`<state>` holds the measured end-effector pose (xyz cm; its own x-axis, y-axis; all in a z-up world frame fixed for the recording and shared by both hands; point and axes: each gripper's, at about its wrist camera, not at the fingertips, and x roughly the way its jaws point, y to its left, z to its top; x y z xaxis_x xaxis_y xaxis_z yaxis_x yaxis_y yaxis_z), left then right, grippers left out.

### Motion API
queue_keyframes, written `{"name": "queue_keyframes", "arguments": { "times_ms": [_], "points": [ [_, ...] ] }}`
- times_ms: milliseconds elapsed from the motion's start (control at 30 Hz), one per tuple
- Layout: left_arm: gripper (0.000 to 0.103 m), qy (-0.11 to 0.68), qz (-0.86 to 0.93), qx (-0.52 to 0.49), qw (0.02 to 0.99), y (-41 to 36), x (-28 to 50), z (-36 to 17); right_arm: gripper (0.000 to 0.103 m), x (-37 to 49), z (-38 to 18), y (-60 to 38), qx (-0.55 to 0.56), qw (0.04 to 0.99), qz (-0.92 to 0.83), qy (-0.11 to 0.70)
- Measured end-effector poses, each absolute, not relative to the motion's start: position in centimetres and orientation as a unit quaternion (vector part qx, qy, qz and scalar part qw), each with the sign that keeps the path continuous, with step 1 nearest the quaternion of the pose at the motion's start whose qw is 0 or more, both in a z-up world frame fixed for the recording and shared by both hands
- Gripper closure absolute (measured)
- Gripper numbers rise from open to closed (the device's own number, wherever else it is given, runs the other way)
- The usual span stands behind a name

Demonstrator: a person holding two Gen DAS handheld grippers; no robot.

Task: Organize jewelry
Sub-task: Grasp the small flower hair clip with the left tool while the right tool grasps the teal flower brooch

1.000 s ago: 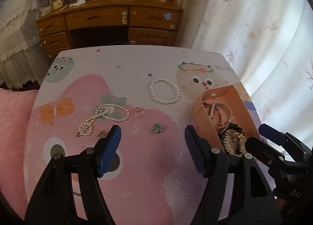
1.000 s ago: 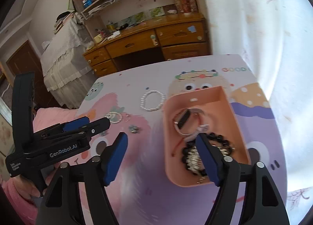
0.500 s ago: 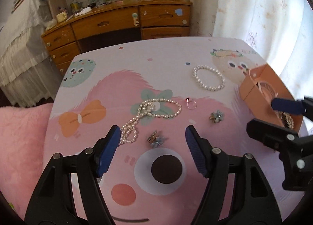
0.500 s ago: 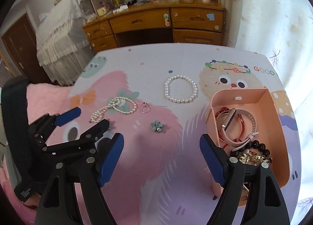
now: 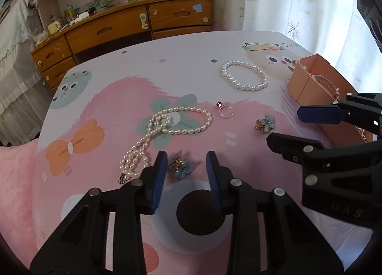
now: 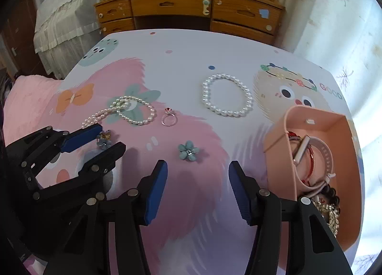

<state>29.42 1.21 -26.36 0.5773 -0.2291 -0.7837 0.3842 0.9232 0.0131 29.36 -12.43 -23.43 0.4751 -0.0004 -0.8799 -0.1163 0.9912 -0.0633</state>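
Behind, cartoon-printed tablecloth (image 6: 191,60) meets wooden dresser (image 6: 172,9).

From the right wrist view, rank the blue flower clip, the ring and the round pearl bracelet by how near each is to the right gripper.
Measured from the right gripper, whose jaws are closing with nothing between them:
1. Blue flower clip, just ahead of the fingertips on the pink patch.
2. Ring, farther ahead, slightly left.
3. Round pearl bracelet, farthest, ahead and slightly right.

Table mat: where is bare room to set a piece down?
Bare: the far strip of the cartoon table mat beyond the round pearl bracelet. Crowded: around the long pearl necklace, red-stone ring and pink box.
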Motion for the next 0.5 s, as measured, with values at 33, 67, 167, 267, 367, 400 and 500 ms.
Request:
{"name": "queue_keyframes", "arguments": {
  "times_ms": [33,67,167,267,367,400,500],
  "points": [
    [0.080,0.428,-0.174,0.087,0.883,1.4,29.5,-26.4,0.050,29.4,-23.6,-12.2,-0.062,0.857,0.037,0.510],
    [0.083,0.427,-0.175,0.079,0.884,1.6,29.6,-26.5,0.051,29.5,-23.7,-11.9,-0.067,0.857,0.040,0.510],
    [0.083,0.428,-0.176,0.062,0.884,2.3,29.7,-26.5,0.055,29.8,-24.3,-11.2,-0.074,0.856,0.047,0.510],
    [0.083,0.424,-0.172,0.056,0.887,2.8,29.7,-26.2,0.061,30.1,-24.7,-11.1,-0.074,0.857,0.047,0.508],
    [0.083,0.417,-0.168,0.051,0.892,3.2,29.5,-25.7,0.065,30.3,-25.0,-11.2,-0.069,0.857,0.048,0.508],
    [0.083,0.415,-0.166,0.051,0.893,3.3,29.4,-25.5,0.068,30.4,-25.1,-11.3,-0.067,0.858,0.048,0.507],
    [0.083,0.412,-0.161,0.049,0.895,3.5,29.3,-25.1,0.078,30.5,-25.2,-11.4,-0.064,0.860,0.050,0.504]
  ]
}}
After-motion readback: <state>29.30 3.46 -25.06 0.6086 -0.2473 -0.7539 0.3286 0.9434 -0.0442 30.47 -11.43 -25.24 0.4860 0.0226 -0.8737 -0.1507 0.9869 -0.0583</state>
